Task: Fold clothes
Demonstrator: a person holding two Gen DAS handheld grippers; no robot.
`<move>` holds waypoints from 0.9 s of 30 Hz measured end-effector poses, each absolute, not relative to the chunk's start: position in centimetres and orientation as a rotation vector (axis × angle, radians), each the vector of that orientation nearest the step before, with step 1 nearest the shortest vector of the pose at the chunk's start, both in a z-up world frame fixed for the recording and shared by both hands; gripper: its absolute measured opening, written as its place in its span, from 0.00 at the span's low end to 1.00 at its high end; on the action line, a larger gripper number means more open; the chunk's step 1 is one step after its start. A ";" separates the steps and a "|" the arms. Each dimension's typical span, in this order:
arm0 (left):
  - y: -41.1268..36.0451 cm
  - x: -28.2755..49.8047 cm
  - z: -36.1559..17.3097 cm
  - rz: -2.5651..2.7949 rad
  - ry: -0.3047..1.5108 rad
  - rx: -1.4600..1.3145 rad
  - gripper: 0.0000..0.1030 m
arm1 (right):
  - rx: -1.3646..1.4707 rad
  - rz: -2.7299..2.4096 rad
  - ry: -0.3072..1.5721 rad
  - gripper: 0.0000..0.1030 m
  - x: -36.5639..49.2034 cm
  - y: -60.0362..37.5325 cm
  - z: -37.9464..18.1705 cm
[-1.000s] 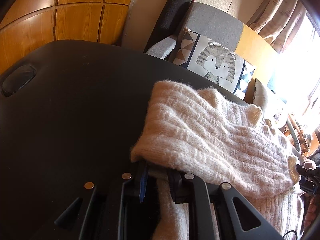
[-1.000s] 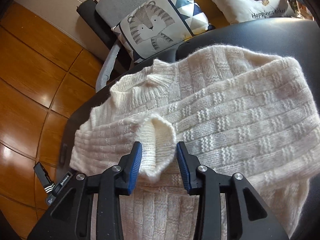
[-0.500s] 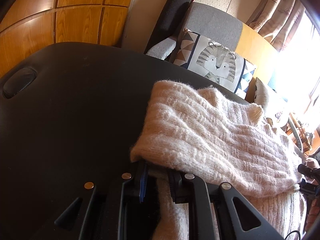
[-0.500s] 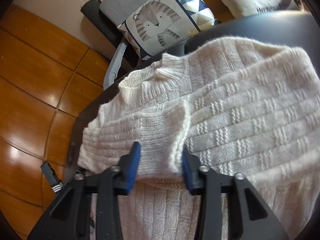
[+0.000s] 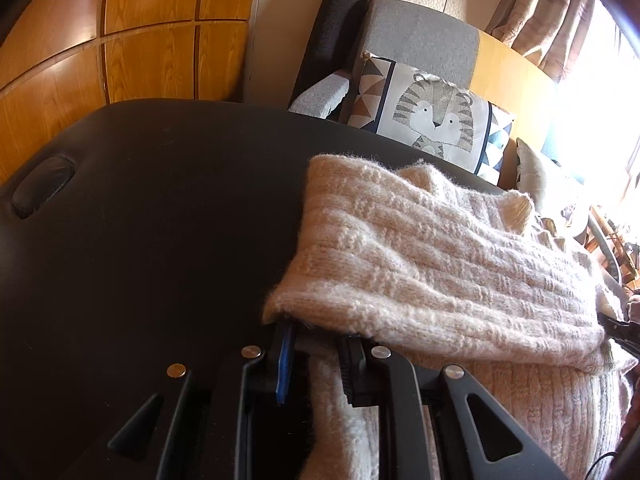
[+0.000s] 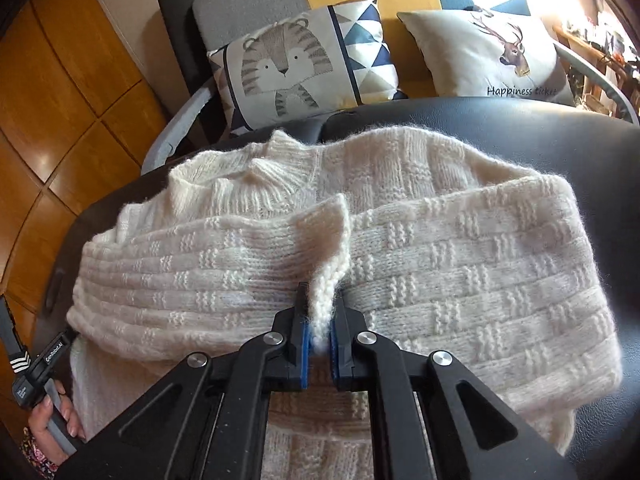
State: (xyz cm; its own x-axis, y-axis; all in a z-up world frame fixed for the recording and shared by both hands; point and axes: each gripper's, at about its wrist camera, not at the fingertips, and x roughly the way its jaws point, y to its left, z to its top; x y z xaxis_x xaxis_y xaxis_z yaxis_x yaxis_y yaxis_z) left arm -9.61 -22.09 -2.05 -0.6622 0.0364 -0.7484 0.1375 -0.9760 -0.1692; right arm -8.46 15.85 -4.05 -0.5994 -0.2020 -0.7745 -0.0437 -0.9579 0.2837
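A cream knitted sweater [image 6: 440, 264] lies on a black padded table [image 6: 520, 128], both sleeves folded across its body. My right gripper [image 6: 320, 304] is shut on the cuff [image 6: 332, 240] of the left-hand sleeve, which stands pinched between the blue pads. In the left wrist view the sweater [image 5: 440, 264] covers the table's [image 5: 160, 220] right part. My left gripper [image 5: 316, 332] grips the sweater's edge, with its fingertips hidden under the folded sleeve. Its jaws are opening slightly with the fabric still between them. That left gripper [image 6: 24, 368] and a hand [image 6: 52, 420] also show at the lower left of the right wrist view.
Behind the table stands a grey chair with a tiger cushion [image 6: 296, 60], a deer cushion [image 6: 492, 48] and a rolled black mat [image 5: 340, 20]. Wooden floor [image 5: 120, 40] lies beyond the table's left edge. The table's left half [image 5: 120, 280] is bare.
My right gripper has shut on the sleeve cuff, which sat loose between open jaws before, and its view has rolled. The left gripper and the sweater edge look unchanged.
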 end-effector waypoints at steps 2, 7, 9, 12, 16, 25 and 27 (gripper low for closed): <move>-22.0 -9.6 -2.0 -2.793 0.315 1.265 0.18 | 1.363 -2.713 -0.378 0.10 -8.5 15.4 -3.9; -22.3 -9.1 -1.5 -2.812 0.363 1.305 0.18 | 1.400 -2.666 -0.347 0.13 -8.8 15.2 -3.4; -22.3 -7.8 -0.9 -2.853 0.399 1.290 0.18 | 1.403 -2.659 -0.364 0.15 -8.8 15.6 -2.8; -22.7 -5.0 0.5 -2.881 0.391 1.176 0.18 | 1.282 -2.806 -0.456 0.16 -7.0 17.4 -0.4; -23.0 -3.0 2.7 -2.875 0.335 0.986 0.18 | 1.094 -2.826 -0.386 0.17 -5.9 16.5 2.3; -14.2 -9.7 2.2 -2.957 0.013 1.137 0.18 | 1.165 -2.647 -0.020 0.17 -8.2 8.8 1.1; -13.3 -11.1 0.7 -2.909 -0.058 1.206 0.18 | 1.192 -2.633 0.021 0.17 -8.6 8.1 0.3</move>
State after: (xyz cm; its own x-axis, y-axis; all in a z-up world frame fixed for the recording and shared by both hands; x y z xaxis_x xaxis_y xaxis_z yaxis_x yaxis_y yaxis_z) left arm -11.06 -13.33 0.75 -0.7069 -0.0070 -0.7072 -0.0213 -0.9993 0.0312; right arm -8.63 8.11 0.25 -0.6336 -0.2205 -0.7415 0.2321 -0.9685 0.0897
